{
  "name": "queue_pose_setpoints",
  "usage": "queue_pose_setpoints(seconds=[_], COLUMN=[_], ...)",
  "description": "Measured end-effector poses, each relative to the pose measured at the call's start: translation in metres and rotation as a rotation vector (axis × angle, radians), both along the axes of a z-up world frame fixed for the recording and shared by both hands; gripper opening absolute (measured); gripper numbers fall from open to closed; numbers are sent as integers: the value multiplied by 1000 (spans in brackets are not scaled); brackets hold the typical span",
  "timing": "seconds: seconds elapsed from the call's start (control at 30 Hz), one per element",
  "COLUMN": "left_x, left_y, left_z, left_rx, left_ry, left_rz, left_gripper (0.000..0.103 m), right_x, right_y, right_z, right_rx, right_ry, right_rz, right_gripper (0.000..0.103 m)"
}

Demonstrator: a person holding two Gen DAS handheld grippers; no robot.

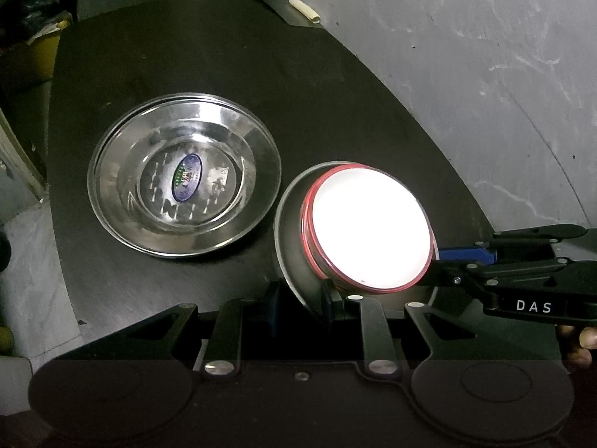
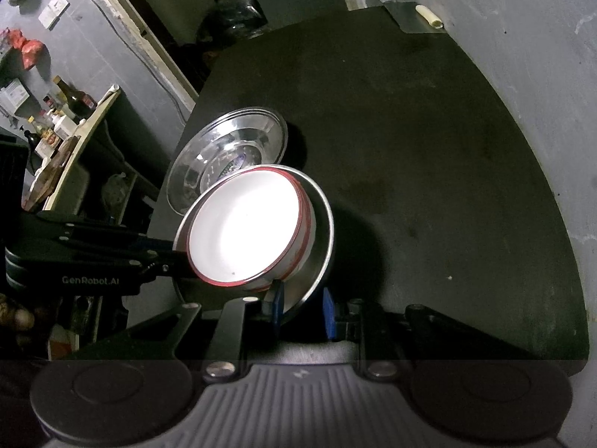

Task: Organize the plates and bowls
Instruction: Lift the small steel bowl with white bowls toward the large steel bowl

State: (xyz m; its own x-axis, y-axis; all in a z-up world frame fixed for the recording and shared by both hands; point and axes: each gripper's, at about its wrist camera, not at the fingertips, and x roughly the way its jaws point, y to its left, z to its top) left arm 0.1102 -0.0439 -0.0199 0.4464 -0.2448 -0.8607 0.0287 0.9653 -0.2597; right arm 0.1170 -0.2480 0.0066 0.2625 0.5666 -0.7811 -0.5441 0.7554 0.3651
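Observation:
A white bowl with a red rim (image 1: 369, 227) (image 2: 246, 227) sits in a steel plate (image 1: 294, 246) (image 2: 321, 231) that is held tilted above the black table (image 1: 335, 93) (image 2: 410, 149). My left gripper (image 1: 302, 302) (image 2: 168, 257) is shut on the plate's near rim in the left wrist view. My right gripper (image 2: 302, 306) (image 1: 438, 263) is shut on the plate's opposite rim. A stack of steel plates (image 1: 183, 175) (image 2: 227, 156) with an oval sticker lies flat on the table just left of the held plate.
A grey wall (image 1: 485, 74) curves along the table's right side. A small cream tube (image 1: 306, 9) lies on a dark block at the far edge. A yellow bin (image 1: 41, 56) and a shelf with bottles (image 2: 56, 119) stand beyond the table's left edge.

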Motion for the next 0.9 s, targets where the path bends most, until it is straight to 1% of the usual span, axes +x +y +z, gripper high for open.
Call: queue_pose_setpoints(seconds=[0.6, 0.9], left_x=[-4, -8], left_y=[12, 8], left_z=[18, 24], left_rx=[11, 9], left_ry=[-20, -21], left_rz=[39, 55], left_gripper=[24, 24], right_x=[16, 19], right_y=[16, 21], right_z=[5, 6], right_rx=[3, -1], right_ry=[-23, -22], right_rz=[43, 62], right_gripper=[25, 25])
